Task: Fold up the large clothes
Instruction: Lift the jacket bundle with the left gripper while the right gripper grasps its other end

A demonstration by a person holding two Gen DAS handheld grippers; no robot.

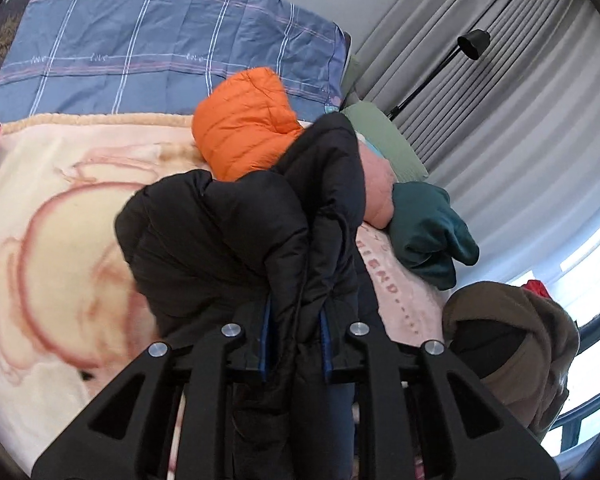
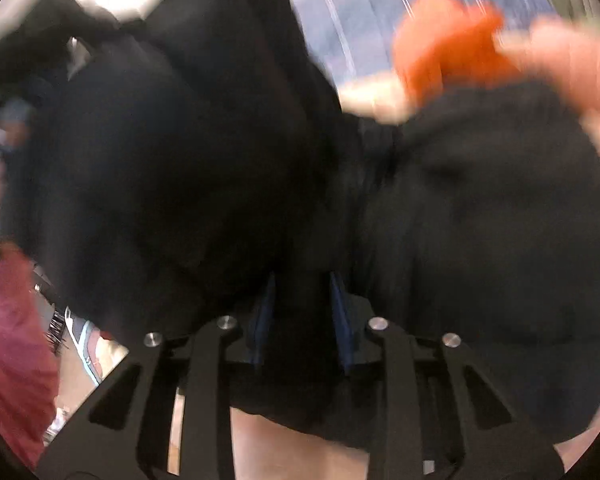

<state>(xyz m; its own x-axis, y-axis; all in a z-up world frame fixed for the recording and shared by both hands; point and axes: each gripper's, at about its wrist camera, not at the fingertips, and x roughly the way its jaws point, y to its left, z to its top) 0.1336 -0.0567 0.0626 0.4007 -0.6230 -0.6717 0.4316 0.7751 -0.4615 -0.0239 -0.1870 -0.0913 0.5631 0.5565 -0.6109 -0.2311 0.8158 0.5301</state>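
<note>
Grey curtains, black floor lamp, bright window, bed blanket.

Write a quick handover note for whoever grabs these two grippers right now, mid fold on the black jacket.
Left hand-held gripper: shut on a bunched fold of the black puffer jacket, held above the cream blanket.
Right hand-held gripper: shut on the same jacket; that view is blurred.
Nearby on the bed: orange puffer jacket, teal garment, brown garment.
Done: jacket gripped by both.
Left: lay it flat on the blanket and fold it; no fold is visible yet.
</note>
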